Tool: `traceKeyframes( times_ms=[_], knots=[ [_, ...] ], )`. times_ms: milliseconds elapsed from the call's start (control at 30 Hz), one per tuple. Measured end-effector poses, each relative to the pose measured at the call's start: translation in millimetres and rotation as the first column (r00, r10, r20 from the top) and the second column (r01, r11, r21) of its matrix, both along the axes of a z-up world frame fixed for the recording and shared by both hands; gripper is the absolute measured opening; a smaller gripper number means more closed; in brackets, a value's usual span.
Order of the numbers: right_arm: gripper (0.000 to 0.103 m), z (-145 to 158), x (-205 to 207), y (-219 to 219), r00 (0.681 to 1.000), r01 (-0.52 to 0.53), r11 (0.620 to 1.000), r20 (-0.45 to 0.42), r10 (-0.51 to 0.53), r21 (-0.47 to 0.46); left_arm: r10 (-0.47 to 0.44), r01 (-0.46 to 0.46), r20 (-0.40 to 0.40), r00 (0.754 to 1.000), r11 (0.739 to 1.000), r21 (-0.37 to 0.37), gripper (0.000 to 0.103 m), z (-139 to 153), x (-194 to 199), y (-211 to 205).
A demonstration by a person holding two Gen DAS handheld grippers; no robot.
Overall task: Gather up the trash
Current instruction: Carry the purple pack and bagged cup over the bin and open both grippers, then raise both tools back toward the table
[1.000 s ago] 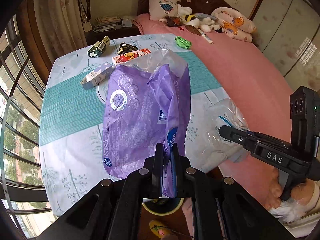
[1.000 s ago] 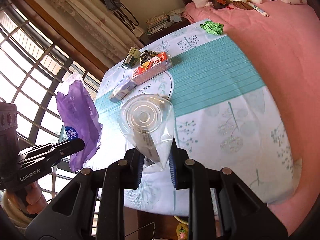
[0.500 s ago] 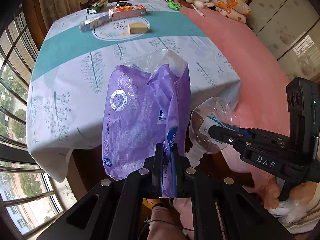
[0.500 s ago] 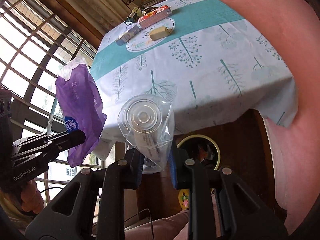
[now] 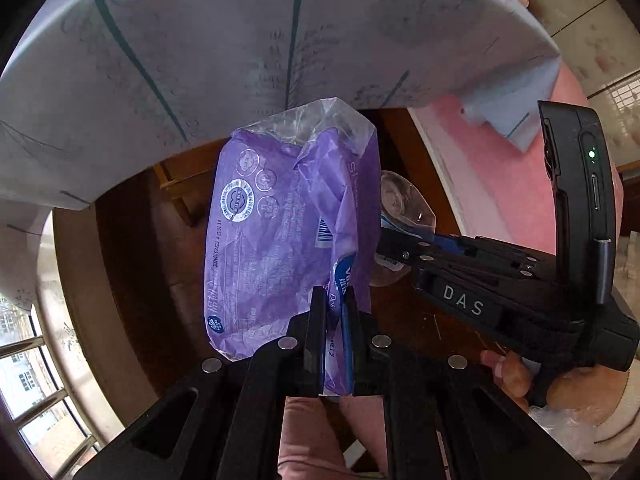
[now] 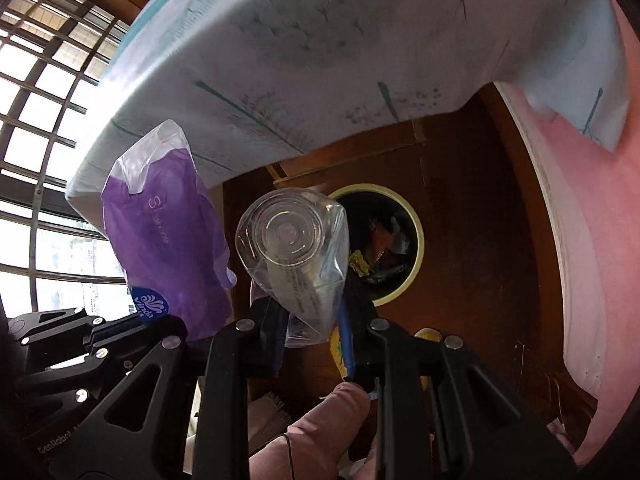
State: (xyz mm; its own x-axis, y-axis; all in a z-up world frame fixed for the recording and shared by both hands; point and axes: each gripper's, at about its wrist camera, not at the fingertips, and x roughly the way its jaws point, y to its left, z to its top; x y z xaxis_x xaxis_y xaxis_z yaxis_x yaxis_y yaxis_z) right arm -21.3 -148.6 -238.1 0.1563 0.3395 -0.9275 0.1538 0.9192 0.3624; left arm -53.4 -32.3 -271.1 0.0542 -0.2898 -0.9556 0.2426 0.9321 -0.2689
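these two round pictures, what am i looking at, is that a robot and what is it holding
No robot: a person holds a two-finger gripper in each hand, with a fisheye camera on each looking along its fingers. The left-hand camera shows the left gripper pinching a purple tissue wrapper. The right-hand camera shows the right gripper clamped on a clear plastic cup in a clear bag. Both are low, beneath the hanging tablecloth, so the tabletop is out of sight. Beyond the cup, a yellow-rimmed trash bin stands on the wooden floor, already holding rubbish.
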Motion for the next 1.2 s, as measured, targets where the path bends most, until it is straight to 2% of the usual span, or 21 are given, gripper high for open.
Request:
traceKeyframes(
  times_ms=[100,267,333,367,433,467,500,533,567,600,733,933,1000,1200],
  knots=[
    [0.019,-59.0,2.4,-5.2,1.0,0.0,1.0,-0.027,-0.001,-0.023,0.002,-0.002,-0.035,0.999,1.0,-0.012,0.007,-60.4,11.0,-5.7],
    [0.019,-151.5,9.9,-6.5,0.998,-0.03,0.997,-0.066,0.025,-0.073,0.024,-0.02,-0.053,0.998,0.998,0.057,0.008,-147.2,24.7,-5.5],
    [0.019,-183.6,14.4,-5.1,0.996,-0.051,0.995,-0.08,0.044,-0.084,0.03,-0.026,-0.055,0.998,0.996,0.082,0.012,-171.2,29.1,-3.3],
    [0.02,-198.3,16.6,-4.8,0.995,-0.054,0.995,-0.091,0.047,-0.08,0.029,-0.024,-0.053,0.998,0.995,0.096,0.018,-180.6,30.0,-2.5],
    [0.021,-224.7,21.7,-6.4,0.992,-0.051,0.997,-0.12,0.043,-0.065,0.029,-0.022,-0.053,0.998,0.992,0.127,0.04,-194.8,33.4,-1.1],
    [0.023,-237.0,24.8,-6.4,0.989,-0.048,0.997,-0.142,0.04,-0.06,0.032,-0.024,-0.059,0.998,0.991,0.134,0.055,-197.2,41.4,-1.9],
    [0.032,-245.9,25.6,-5.1,0.987,-0.046,0.997,-0.156,0.036,-0.057,0.037,-0.028,-0.067,0.997,0.991,0.133,0.066,-200.4,42.0,0.3],
    [0.041,-252.8,27.4,-6.3,0.987,-0.042,0.997,-0.16,0.032,-0.058,0.046,-0.036,-0.075,0.996,0.991,0.131,0.071,-202.6,44.6,3.3],
    [0.055,-257.1,28.1,-7.9,0.988,-0.035,0.998,-0.154,0.025,-0.058,0.057,-0.046,-0.083,0.995,0.99,0.132,0.078,-203.9,47.7,5.8],
    [0.058,-259.9,27.7,-8.7,0.989,-0.027,0.998,-0.149,0.018,-0.057,0.069,-0.057,-0.087,0.994,0.989,0.139,0.08,-203.7,54.7,4.0],
    [0.059,-265.8,34.8,-12.7,0.987,-0.014,0.998,-0.162,0.003,-0.065,0.105,-0.088,-0.082,0.991,0.977,0.193,0.08,-201.6,74.4,17.7],
    [0.06,-250.2,41.9,-13.1,0.987,-0.012,0.997,-0.162,0.0,-0.078,0.169,-0.154,-0.054,0.984,0.965,0.212,0.08,-170.0,76.6,32.9],
    [0.06,-236.0,42.5,-11.7,0.988,-0.007,0.997,-0.156,-0.005,-0.077,0.168,-0.156,-0.035,0.985,0.963,0.221,0.08,-156.8,76.6,38.9],
    [0.06,-178.0,38.2,-8.3,0.991,0.027,0.998,-0.129,-0.033,-0.05,0.162,-0.157,-0.002,0.987,0.96,0.23,0.08,-87.3,60.1,44.5]
  ],
)
